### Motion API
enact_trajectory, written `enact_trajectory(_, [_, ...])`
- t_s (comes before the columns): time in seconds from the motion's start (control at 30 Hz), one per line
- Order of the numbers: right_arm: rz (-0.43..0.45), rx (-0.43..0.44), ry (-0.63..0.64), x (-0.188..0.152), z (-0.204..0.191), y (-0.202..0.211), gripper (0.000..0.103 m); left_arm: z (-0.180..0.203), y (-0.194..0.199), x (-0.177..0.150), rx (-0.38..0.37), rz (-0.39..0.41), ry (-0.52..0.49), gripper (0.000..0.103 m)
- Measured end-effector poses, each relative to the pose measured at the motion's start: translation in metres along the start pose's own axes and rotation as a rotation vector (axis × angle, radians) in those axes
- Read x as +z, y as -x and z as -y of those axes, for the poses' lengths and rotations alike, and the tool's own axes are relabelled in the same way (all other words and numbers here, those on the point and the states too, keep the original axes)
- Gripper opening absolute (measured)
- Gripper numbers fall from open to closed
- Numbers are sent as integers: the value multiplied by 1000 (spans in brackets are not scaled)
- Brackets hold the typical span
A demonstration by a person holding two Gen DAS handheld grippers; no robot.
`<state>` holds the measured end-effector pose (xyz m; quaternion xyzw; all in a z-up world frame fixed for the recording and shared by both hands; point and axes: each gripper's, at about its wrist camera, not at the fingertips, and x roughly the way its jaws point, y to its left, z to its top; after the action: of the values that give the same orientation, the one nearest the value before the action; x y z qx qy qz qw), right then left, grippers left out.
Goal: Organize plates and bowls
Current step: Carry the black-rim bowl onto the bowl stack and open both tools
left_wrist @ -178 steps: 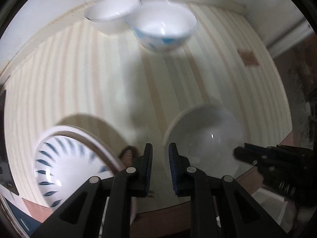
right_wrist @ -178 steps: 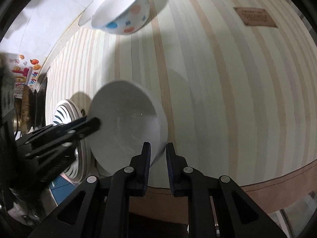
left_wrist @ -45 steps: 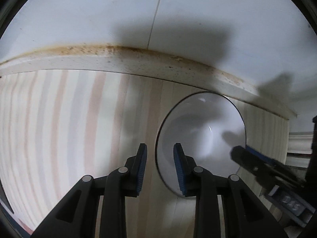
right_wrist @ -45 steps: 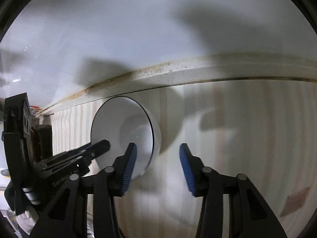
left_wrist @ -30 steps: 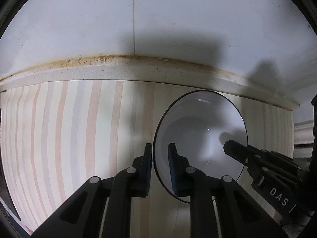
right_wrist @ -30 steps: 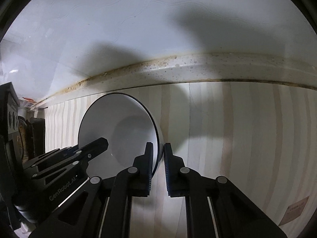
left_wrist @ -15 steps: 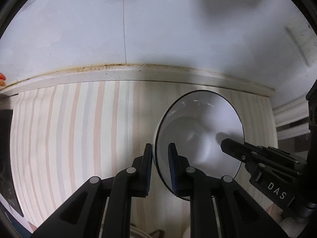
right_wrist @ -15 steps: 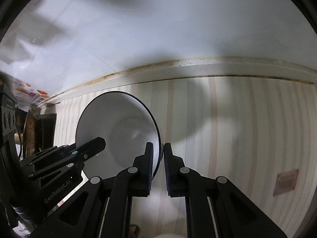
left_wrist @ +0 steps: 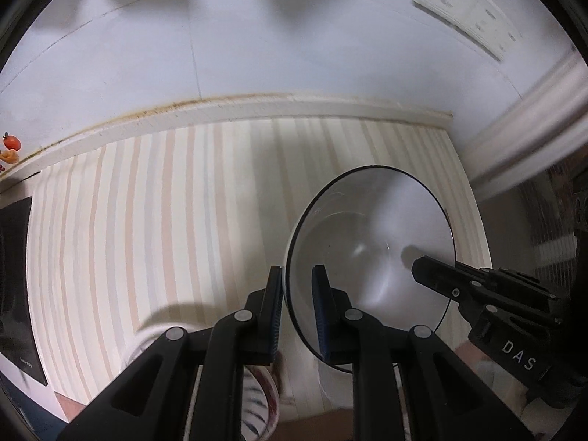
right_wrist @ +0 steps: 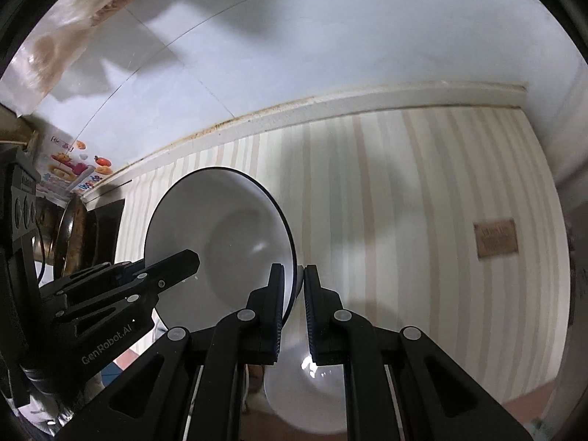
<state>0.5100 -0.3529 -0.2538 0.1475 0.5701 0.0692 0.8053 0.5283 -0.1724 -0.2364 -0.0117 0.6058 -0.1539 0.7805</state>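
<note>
Wall (left_wrist: 257,55) fills the top of both views, pale and plain, with a stained trim strip (right_wrist: 330,104) along its foot.

Striped tablecloth (left_wrist: 165,220) covers the surface below it, cream with beige and grey bands; a brown label patch (right_wrist: 496,239) sits on it at the right of the right wrist view.

White bowl with a dark rim (left_wrist: 371,257) is held up off the cloth between both grippers, opening facing the cameras and tilted.

Left gripper (left_wrist: 297,301) is clamped on the bowl's rim, one pad inside, one outside.

Right gripper (right_wrist: 294,294) is clamped on the opposite edge of the rim the same way. Each one shows in the other's camera as a black finger reaching over the bowl.

A second white bowl (right_wrist: 312,386) sits low under the right gripper, mostly hidden by the fingers.

A dish with dark stripes (left_wrist: 253,404) pokes out under the left gripper. Probably a plate, but too little of it is visible to be sure.

Dark flat slab (left_wrist: 14,275) lies at the left edge of the cloth.

Colourful fruit-print packaging (right_wrist: 73,172) stands against the wall at far left, with a round metal-rimmed item (right_wrist: 66,235) just beside it.
</note>
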Motion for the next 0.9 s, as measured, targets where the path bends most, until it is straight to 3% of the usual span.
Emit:
enact_trajectory(0.17, [-11, -23, -28, -42, 14, 11, 12, 20, -4, -17, -6, -36, -45, 14])
enact_trajectory(0.5, [-83, -27, -101, -101, 49, -8, 12, 40, -35, -59, 4, -135, -101, 14])
enact_trajectory(0.9, [-135, -27, -130, -121, 68, -30, 12, 50, -62, -79, 52, -206, -153, 14])
